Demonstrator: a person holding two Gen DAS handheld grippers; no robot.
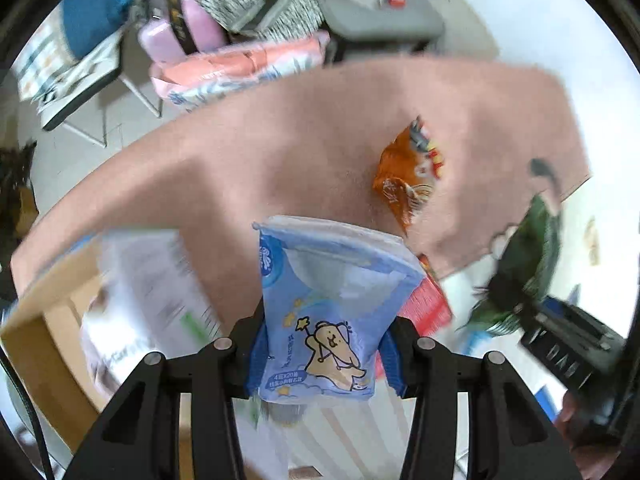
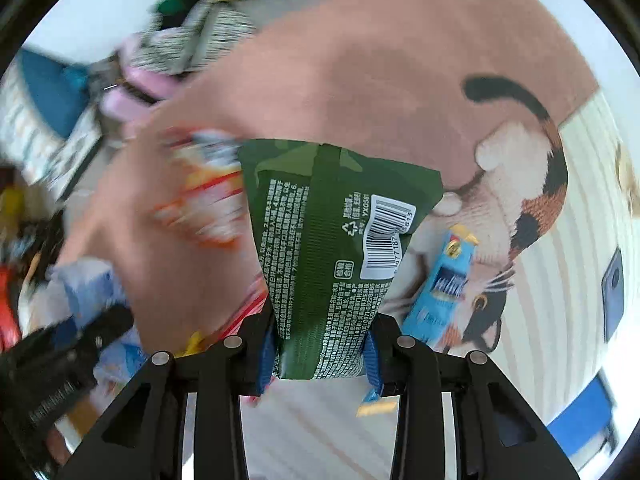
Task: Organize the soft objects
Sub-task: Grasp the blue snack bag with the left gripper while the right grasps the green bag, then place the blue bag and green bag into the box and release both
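Note:
My left gripper (image 1: 318,354) is shut on a blue tissue pack with a cartoon dog (image 1: 324,308), held above the pink cat rug (image 1: 280,152). My right gripper (image 2: 322,350) is shut on a green snack bag with a barcode (image 2: 332,240), also held above the rug (image 2: 360,60). The right gripper and its green bag also show in the left wrist view (image 1: 528,264) at the right. The left gripper shows blurred at the lower left of the right wrist view (image 2: 60,364). An orange snack bag (image 1: 412,172) lies on the rug.
A cardboard box (image 1: 52,332) with a white pack (image 1: 148,292) sits at the lower left. A red pack (image 1: 428,300) lies by the rug's edge. A light blue packet (image 2: 444,284) lies on the rug's cat picture. Chairs piled with bags and cloth (image 1: 224,36) stand behind.

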